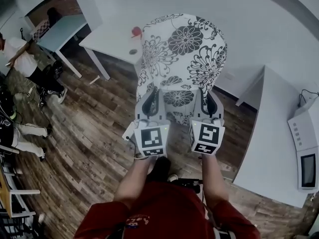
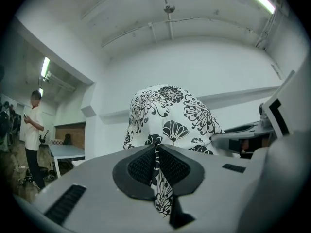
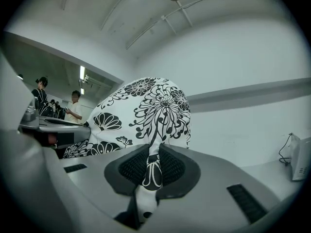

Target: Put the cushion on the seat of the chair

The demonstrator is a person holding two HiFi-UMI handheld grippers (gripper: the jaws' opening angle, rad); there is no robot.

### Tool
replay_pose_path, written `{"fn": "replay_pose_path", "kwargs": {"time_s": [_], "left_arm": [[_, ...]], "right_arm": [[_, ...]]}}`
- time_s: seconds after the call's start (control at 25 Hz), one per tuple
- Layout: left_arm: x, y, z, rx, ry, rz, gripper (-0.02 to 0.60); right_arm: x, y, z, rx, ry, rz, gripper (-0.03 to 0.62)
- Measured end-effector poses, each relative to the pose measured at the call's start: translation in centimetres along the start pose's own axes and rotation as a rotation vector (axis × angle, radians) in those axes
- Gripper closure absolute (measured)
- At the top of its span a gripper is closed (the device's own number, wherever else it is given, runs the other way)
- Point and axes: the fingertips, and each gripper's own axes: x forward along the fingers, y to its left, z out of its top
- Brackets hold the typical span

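a white cushion with a black flower print (image 1: 182, 49) fills the upper middle of the head view, held up in the air above a dark wooden plank floor (image 1: 94, 148). its lower edge hangs at the centre of the frame, and both claws grip it there side by side. the left gripper (image 1: 151, 103) takes the lower left part of that edge, and in the left gripper view its black ribbed pads (image 2: 141, 166) are pressed together on a thin fold of the printed cloth. the right gripper (image 1: 209, 102) takes the lower right part, and in the right gripper view its jaws likewise pinch a fold of the cushion, which rises above them against the white wall.

a white table (image 1: 112, 39) stands at the upper left, partly behind the cushion. a second white tabletop (image 1: 271, 148) runs down the right side, with a pale grey machine with a small screen (image 1: 305, 148) at the right edge. a person in a white shirt (image 1: 22, 59) stands at the far upper left.
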Motion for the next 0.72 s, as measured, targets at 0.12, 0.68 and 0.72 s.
{"fn": "replay_pose_path", "kwargs": {"time_s": [0.12, 0.68, 0.72], "left_arm": [[0.3, 0.0, -0.2, -0.013, 0.008, -0.008, 0.540], [1.4, 0.2, -1.1, -0.082, 0.090, -0.089, 0.540], [0.8, 0.0, -0.7, -0.087, 0.101, -0.096, 0.540]], "right_arm": [[0.2, 0.0, -0.1, -0.005, 0.016, -0.011, 0.534], [0.2, -0.1, -0.4, -0.048, 0.148, -0.087, 0.534], [-0.3, -0.1, 0.0, -0.048, 0.159, -0.093, 0.534]]}}
